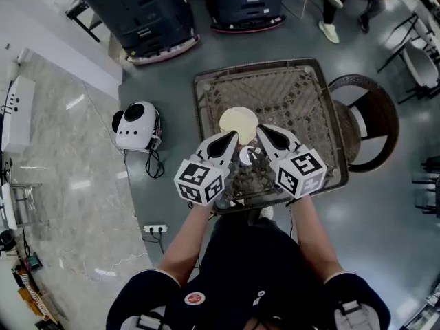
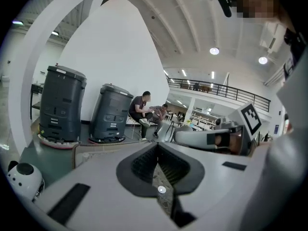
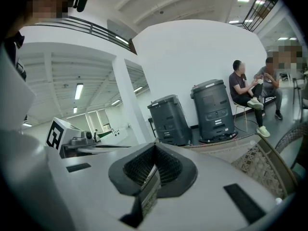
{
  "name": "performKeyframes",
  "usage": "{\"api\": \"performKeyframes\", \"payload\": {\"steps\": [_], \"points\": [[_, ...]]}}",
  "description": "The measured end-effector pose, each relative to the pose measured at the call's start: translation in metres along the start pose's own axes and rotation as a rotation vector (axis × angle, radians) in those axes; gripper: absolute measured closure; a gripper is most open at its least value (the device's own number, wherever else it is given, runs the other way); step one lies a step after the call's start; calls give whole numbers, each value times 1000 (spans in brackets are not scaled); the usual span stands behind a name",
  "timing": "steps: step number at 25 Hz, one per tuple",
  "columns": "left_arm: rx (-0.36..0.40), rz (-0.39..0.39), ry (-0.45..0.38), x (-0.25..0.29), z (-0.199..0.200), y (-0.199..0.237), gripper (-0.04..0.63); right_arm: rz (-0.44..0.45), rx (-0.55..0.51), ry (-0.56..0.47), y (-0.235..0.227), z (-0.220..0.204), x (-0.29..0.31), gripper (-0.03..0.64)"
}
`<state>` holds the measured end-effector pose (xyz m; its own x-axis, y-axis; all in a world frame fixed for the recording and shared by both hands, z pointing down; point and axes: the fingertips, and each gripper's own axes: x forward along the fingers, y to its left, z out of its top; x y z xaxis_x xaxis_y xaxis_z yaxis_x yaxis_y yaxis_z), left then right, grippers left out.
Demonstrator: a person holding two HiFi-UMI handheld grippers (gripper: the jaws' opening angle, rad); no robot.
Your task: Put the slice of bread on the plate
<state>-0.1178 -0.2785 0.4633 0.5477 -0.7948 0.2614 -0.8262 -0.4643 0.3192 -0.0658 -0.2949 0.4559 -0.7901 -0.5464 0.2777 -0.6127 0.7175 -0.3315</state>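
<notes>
Head view: the pale round plate [image 1: 238,122] sits near the middle of the wicker tabletop [image 1: 295,95], just ahead of both tongs. The left tongs [image 1: 232,138] have their tip over its near edge and the right tongs [image 1: 264,132] sit just off its right side, so the left hand looks nearer; no slice of bread can be made out, on the plate or elsewhere. Left gripper view: the left tongs [image 2: 157,150] are pressed together on nothing, pointing across the tabletop's far edge. Right gripper view: the right tongs [image 3: 154,153] are likewise together and appear empty.
</notes>
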Motion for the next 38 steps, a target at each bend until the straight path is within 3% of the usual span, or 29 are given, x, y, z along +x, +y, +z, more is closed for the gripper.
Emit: {"api": "performKeyframes", "payload": {"steps": [14, 38], "points": [[4, -19, -39, -17, 15, -32, 588, 40, -56, -31, 25, 19, -22, 611], [1, -6, -52, -27, 15, -46, 588, 59, -68, -54, 38, 24, -35, 611]]}}
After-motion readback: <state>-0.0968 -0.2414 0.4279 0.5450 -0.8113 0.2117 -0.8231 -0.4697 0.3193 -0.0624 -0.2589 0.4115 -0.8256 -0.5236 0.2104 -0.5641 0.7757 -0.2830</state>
